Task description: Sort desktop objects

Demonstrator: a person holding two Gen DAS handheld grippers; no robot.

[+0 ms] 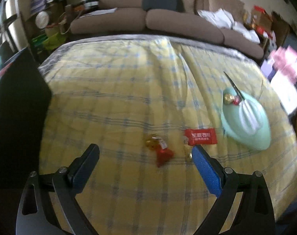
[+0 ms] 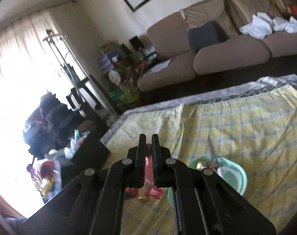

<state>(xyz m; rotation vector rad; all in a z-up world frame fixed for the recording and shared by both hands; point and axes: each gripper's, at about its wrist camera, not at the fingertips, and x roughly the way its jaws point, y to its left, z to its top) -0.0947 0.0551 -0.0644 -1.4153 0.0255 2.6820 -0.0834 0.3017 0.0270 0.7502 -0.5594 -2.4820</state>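
Note:
On the yellow checked cloth [image 1: 119, 98] lie a red-and-gold wrapped candy [image 1: 158, 148], a small gold candy [image 1: 187, 150] and a red snack packet [image 1: 201, 136]. My left gripper [image 1: 146, 152] is open, low over the cloth, with the candies between its fingers. A mint green bowl [image 1: 244, 121] at the right holds scissors [image 1: 234, 87], candies and a white item. My right gripper [image 2: 148, 143] is raised above the table and shut on a thin pink-red stick-like object [image 2: 149, 160]. The bowl [image 2: 234, 178] and the red packet [image 2: 154, 192] show below it.
A black box [image 1: 17, 107] stands at the table's left edge. A brown sofa [image 1: 148, 19] runs behind the table, with white cloths [image 2: 269, 25] on it. Cluttered shelves and bags stand at the far left by a bright window. Pink papers [image 1: 285, 66] lie off the right edge.

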